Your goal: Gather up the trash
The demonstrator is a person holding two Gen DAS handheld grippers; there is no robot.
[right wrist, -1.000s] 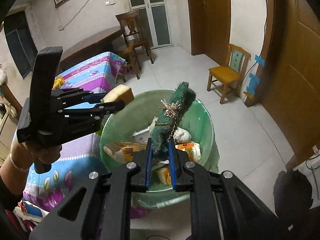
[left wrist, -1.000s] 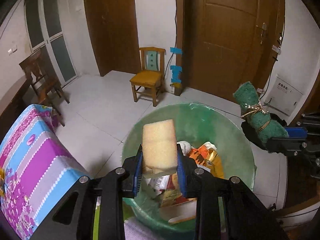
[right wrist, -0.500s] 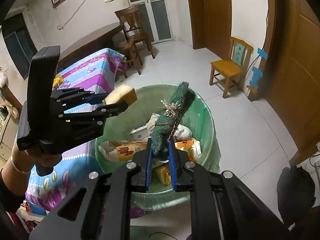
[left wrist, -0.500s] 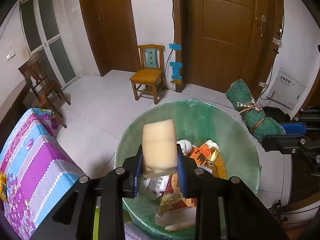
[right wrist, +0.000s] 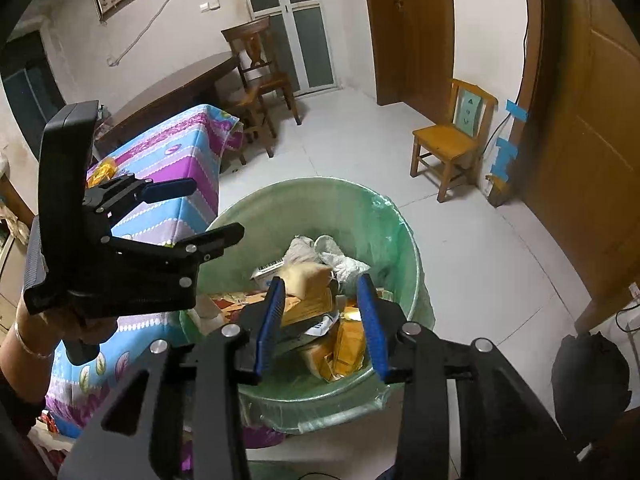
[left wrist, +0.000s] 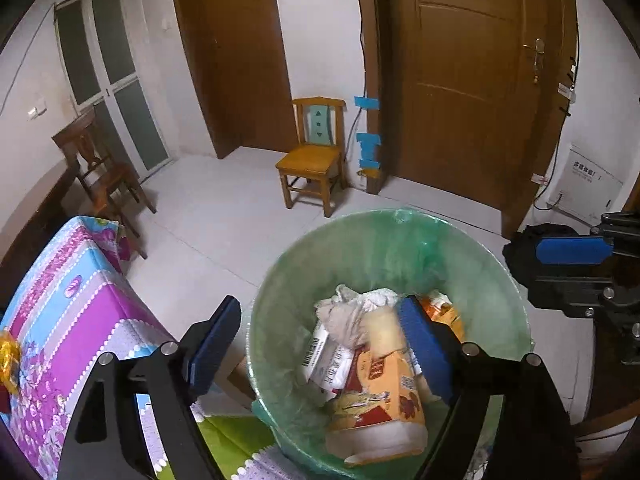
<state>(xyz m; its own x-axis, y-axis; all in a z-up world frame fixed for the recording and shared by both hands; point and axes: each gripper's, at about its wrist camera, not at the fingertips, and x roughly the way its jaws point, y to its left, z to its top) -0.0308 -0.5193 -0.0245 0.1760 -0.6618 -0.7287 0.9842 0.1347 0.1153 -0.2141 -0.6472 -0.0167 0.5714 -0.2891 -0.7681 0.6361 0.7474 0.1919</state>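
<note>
Opening the left gripper (left wrist: 318, 310) wide above the green bin (left wrist: 360, 216). Gripping nothing between its blue pads. Opening the right gripper (right wrist: 321, 282) too, just a little, over the near side of the same bin. Gripping nothing there either, only looking at trash through the gap. Finding the yellow sponge (left wrist: 384, 326) down inside the bin, looking blurry, on top of the paper scraps and orange wrappers (left wrist: 376, 392). Lying lower than both grippers and touching no pad, though showing close beside one left pad from the left wrist. Holding the left gripper up with a hand (right wrist: 60, 328) beside the bright flowery cloth (right wrist: 176, 160).
</note>
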